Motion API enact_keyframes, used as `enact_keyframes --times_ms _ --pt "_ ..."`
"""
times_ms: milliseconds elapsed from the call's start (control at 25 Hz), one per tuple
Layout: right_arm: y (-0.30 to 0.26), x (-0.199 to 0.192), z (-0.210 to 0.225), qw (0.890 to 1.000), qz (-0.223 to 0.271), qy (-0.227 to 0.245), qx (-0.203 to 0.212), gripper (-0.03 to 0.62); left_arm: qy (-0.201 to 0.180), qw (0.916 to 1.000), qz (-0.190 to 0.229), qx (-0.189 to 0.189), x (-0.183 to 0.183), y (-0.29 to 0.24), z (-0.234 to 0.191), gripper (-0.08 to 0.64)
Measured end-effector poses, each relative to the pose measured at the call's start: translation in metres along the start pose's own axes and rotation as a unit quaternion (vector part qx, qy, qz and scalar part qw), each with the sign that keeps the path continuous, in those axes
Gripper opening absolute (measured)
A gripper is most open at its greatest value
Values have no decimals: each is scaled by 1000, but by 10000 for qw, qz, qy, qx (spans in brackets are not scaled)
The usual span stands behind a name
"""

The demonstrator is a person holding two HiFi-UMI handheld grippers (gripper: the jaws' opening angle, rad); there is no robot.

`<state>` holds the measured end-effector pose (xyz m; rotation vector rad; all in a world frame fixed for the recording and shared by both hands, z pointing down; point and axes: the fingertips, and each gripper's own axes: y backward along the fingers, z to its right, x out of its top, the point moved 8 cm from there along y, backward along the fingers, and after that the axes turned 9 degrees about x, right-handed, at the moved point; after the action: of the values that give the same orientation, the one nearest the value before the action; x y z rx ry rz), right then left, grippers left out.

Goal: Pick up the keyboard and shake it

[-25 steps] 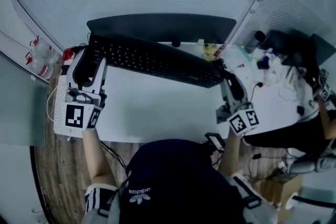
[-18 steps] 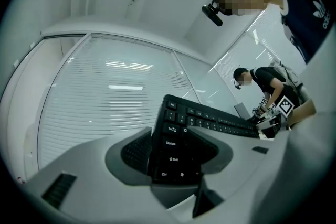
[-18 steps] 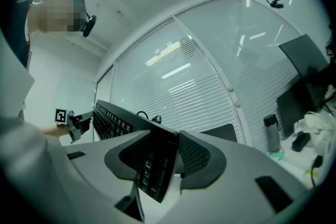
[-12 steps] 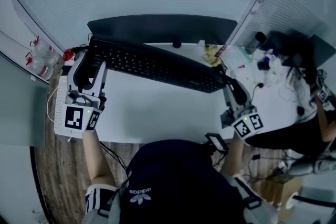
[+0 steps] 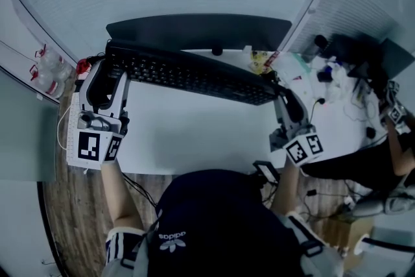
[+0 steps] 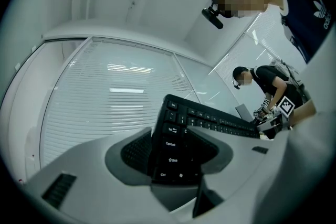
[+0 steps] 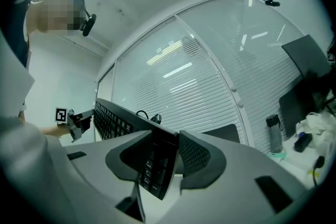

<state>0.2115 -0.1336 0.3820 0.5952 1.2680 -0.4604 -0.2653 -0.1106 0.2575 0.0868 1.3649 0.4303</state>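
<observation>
Head view: black keyboard (image 5: pixel 188 73) spans between both claws, raised above white counter (image 5: pixel 194 133), just in front of dark monitor (image 5: pixel 198 31), keys facing up. At its left end, left claw (image 5: pixel 111 71) clenched on keyboard; left gripper view shows Shift and Caps Lock keys between pads, pads pressing. At its right end, right claw (image 5: pixel 280 97) grasping keyboard; jaws have just been closing, keyboard edge wedged between them. Clutter (image 5: pixel 331 78) on counter far right.
</observation>
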Motion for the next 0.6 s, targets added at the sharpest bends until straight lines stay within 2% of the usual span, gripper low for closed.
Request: enact_keyframes --times_ms 160,400,600 --pt "3 -2 -1 9999 85 -136 -22 146 -48 10000 13 1 4 1 -1 207" --pt "-2 8 -6 9999 -48 121 65 146 -56 10000 61 -5 7 2 -3 207" --pt "-1 9 -5 9999 49 104 24 146 -27 10000 88 -25 7 2 -4 206"
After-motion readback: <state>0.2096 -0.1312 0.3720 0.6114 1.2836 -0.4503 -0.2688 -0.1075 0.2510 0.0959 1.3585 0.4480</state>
